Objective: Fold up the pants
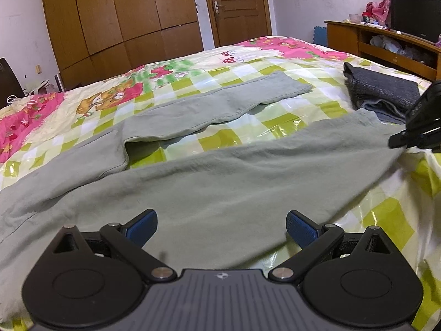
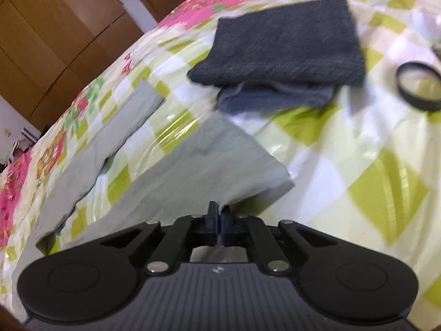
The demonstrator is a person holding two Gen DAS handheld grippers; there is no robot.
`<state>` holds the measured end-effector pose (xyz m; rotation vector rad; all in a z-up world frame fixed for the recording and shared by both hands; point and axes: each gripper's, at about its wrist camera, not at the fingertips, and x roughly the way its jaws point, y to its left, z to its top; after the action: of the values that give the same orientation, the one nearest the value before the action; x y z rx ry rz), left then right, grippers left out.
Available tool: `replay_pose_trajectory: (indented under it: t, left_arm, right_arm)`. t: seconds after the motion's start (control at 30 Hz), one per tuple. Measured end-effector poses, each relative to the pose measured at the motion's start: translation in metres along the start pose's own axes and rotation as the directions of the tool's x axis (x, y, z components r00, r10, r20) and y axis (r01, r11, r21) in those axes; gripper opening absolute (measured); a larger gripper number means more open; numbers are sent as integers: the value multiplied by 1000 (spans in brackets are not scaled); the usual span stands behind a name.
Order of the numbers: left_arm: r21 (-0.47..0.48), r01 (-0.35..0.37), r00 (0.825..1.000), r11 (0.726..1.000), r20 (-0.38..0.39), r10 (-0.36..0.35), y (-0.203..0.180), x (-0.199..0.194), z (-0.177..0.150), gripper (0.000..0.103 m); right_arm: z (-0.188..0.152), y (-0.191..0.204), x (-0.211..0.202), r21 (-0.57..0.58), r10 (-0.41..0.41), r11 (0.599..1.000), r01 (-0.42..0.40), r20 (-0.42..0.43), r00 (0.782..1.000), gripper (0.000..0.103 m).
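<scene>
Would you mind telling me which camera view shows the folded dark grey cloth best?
The right wrist view: the folded dark grey cloth lies nearly whole, seen from above, though blurred. The left wrist view shows it only obliquely at the right edge, partly hidden by the right gripper.

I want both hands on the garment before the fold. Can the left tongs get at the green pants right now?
Probably yes: the left tongs stand open just above the green pants, with nothing between.

no readable text anywhere, small white emblem without letters on grey housing of left gripper and of right gripper, faint mark on black box too small to read
</scene>
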<state>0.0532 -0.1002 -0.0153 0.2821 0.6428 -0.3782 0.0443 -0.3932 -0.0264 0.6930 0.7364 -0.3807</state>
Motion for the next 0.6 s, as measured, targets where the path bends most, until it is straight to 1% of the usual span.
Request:
replay_pose_trajectory:
  t: [0.1,0.2,0.23,0.3,0.43,0.5,0.6]
  left_arm:
    - [-2,11,1000,1000,2,-11,-1,-2,1,103]
    - [1,15,1000,1000,-4,-15,-2,-3,1,103]
    - [3,16,1000,1000,-5,-16,-2,-3,0,103]
    - [1,18,1000,1000,-6,-17,-1,-4,0,103]
    - [-12,27,1000,1000,-7,-27,4,-6,0,103]
    - [-13,27,1000,1000,-8,-27,8,-8,0,103]
    - [-16,11,1000,1000,-5,-11,17,-12,0,103]
  right_arm:
    - [6,-7,-12,-22,-33,999,34,30,999,1]
    - [11,-11,-15,-47,-54,997,55,17,998,2]
    - [11,-11,-15,-57,-75,995,76,16,997,6]
    - [11,-10,-16,-93,-116,989,118,24,993,8]
    - [7,-1,-32,-168,-193,964,206,91,977,12]
    - [2,10,-42,-221,-196,950,219,121,973,12]
    - [-15,44,-54,-367,-138,912,184,147,979,12]
